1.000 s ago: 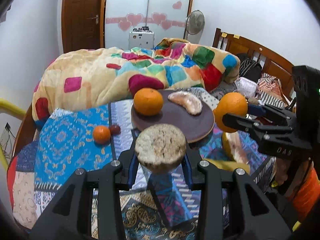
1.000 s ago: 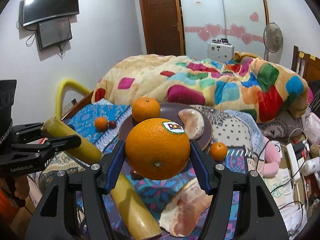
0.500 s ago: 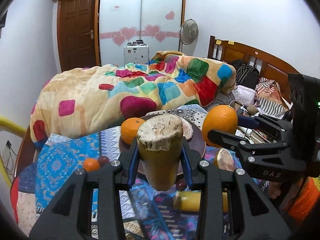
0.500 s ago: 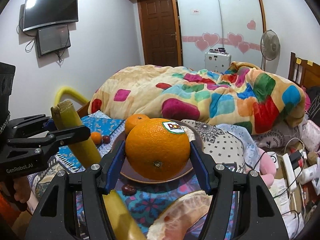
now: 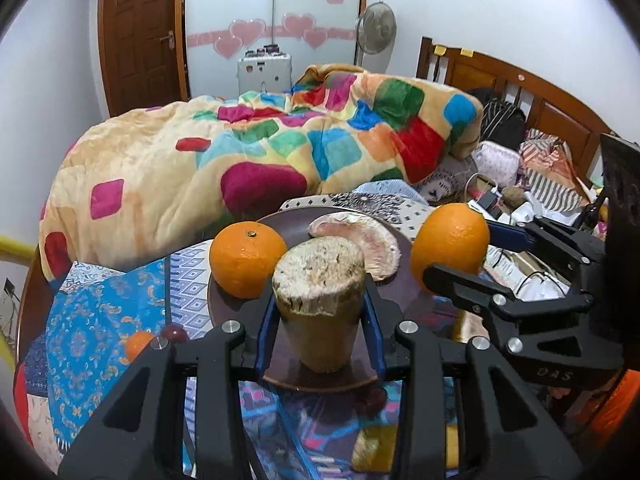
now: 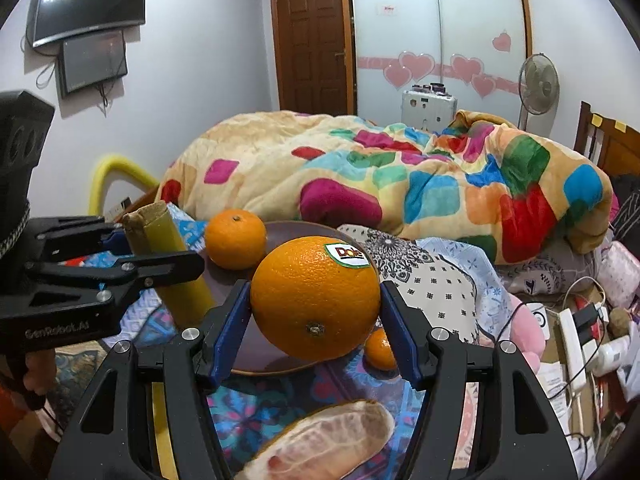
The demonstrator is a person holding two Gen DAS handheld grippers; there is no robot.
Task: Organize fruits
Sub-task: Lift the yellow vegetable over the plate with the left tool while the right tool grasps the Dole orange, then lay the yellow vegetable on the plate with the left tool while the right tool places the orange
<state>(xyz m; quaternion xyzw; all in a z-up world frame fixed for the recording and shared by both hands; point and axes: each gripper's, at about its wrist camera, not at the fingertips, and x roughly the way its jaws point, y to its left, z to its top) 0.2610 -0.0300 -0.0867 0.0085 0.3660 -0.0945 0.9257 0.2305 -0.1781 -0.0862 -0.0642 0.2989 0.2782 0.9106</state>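
I see left gripper [image 5: 320, 312] clamped on cane [image 5: 320, 296], frame centre; right gripper [image 6: 316, 312] grips orange [image 6: 316, 300], centre, above plate [image 6: 248, 344].

The left tool [image 5: 320, 312] fills the lower middle of its own view, its blue pads [image 5: 264, 332] pressed against a held piece. The right tool [image 6: 316, 312] sits low and central in its view, jaws wider, also gripping. A hand [image 6: 36, 376] shows at lower left.

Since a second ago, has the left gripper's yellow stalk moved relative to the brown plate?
Yes. The yellow stalk in the left gripper has travelled forward over the brown plate, toward the small orange.
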